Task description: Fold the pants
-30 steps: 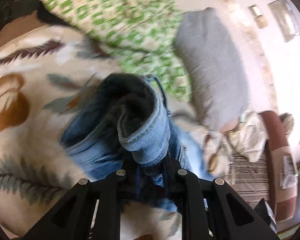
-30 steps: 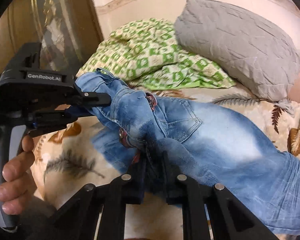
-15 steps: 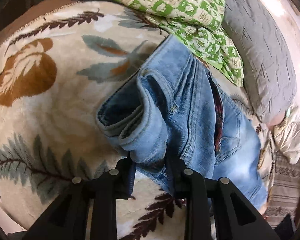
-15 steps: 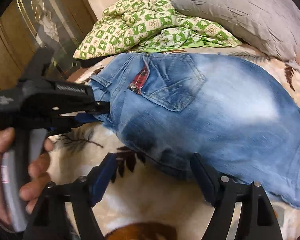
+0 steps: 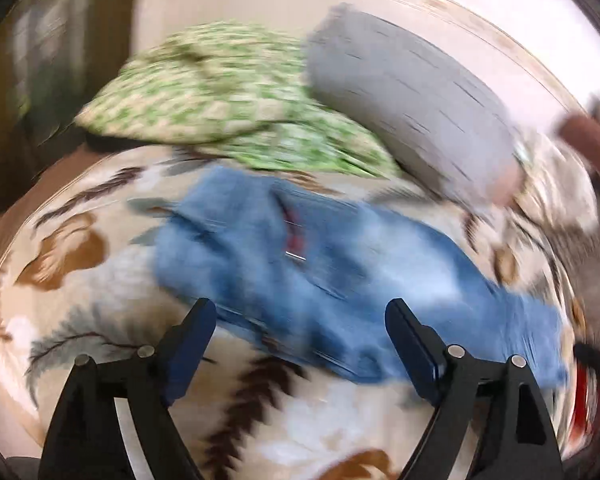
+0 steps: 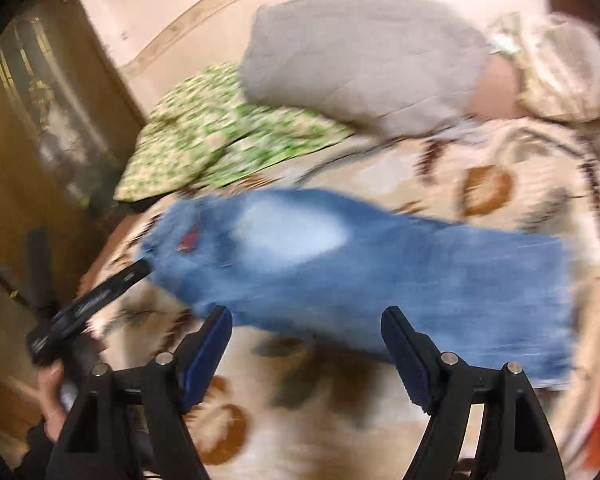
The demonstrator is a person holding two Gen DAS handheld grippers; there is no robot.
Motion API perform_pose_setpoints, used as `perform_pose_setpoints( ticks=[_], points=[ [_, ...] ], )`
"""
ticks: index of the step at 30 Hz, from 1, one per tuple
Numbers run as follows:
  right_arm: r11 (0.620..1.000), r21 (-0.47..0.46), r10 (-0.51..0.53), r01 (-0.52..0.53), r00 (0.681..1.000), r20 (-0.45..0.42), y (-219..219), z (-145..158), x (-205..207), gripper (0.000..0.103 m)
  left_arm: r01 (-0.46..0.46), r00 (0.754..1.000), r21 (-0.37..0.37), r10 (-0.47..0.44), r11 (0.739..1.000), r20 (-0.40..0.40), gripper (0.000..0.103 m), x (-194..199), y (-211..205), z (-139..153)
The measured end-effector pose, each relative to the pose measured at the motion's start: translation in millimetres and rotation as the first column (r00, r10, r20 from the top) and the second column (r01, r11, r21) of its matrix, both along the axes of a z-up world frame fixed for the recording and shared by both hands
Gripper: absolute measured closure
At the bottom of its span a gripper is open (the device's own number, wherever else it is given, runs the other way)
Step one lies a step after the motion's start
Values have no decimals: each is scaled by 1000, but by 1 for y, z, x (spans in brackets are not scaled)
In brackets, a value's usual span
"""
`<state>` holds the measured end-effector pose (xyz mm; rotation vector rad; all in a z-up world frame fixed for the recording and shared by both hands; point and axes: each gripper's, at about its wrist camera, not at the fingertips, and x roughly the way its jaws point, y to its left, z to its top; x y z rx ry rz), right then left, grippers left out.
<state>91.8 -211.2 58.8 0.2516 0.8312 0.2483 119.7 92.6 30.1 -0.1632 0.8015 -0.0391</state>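
The blue jeans (image 5: 320,276) lie flat on the leaf-patterned blanket (image 5: 80,288), waistband at the left, legs running to the right; they also show in the right wrist view (image 6: 340,268). My left gripper (image 5: 300,332) is open and empty, just in front of the jeans' near edge. My right gripper (image 6: 306,340) is open and empty, also just short of the near edge. The left gripper also shows in the right wrist view (image 6: 96,300), beside the waistband. Both views are motion-blurred.
A green-and-white checked cloth (image 5: 220,108) and a grey pillow (image 5: 412,100) lie behind the jeans. A wooden cabinet (image 6: 32,128) stands at the left. More bedding (image 6: 560,64) lies at the far right.
My left gripper let go of the waistband and opened. Both grippers pulled back from the jeans, which now lie spread flat on the blanket.
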Motion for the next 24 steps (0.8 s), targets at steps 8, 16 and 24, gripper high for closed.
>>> perform_pose_setpoints(
  ticks=[8,16,24],
  points=[
    [973,90,-209,213,977,-52,-90,-9,-8,24,154,987,83,-158,985,40,16,-19,-93,-5],
    [973,99,-197,209,973,-124,-143,17,24,26,448,884,166,-463,879,62,16,-34,-210,4],
    [918,203,-287,340,924,-253,-201,-43,15,26,611,784,213,-620,762,-31,16,-31,-286,-23]
  ],
)
